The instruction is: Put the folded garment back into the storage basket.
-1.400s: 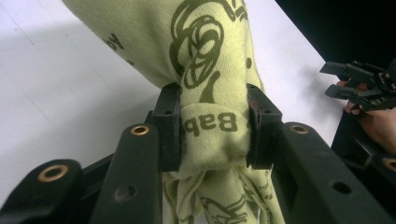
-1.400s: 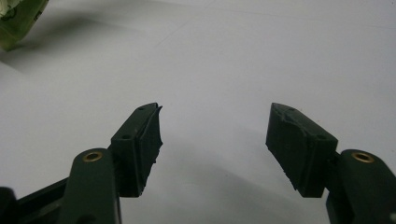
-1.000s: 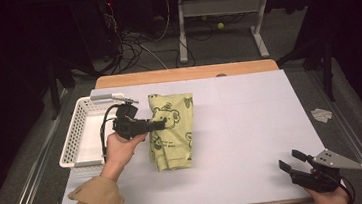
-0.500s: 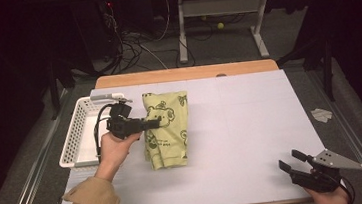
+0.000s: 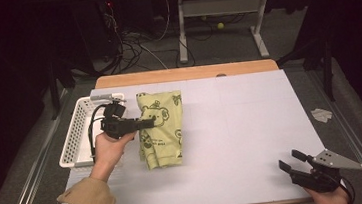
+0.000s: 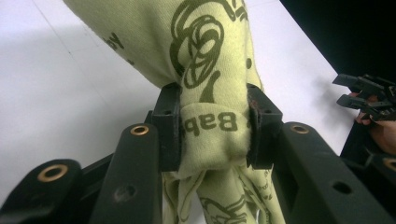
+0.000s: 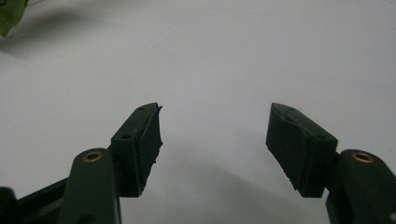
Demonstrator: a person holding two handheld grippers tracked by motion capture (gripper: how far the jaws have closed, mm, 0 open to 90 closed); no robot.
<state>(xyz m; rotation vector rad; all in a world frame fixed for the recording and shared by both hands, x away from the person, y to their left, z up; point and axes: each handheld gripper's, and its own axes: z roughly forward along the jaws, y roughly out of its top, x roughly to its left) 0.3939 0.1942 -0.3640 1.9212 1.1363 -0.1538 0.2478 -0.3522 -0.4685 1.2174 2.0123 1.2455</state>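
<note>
Since the earlier frames the left gripper (image 5: 143, 124) has edged toward the white basket, dragging the bunched yellow-green cloth (image 5: 161, 129) a little that way across the counter (image 5: 251, 125). The right gripper has kept its place. I judge the cloth is being carried to the basket, with most of that short trip still to go.

Nearest the person, the right gripper (image 5: 289, 161) rests at the counter's near right corner, its jaws spread with nothing between them, well apart from the cloth.

Farther in, on the left, the left gripper's jaws are clenched on a gathered fold of the cloth (image 6: 212, 121), printed fabric bulging between the pads. The rest of the cloth trails on the counter, just beside the basket.

The basket (image 5: 75, 142) sits at the counter's left edge. What can be seen of its inside looks bare, though the hand and cable hide part of it.
</note>
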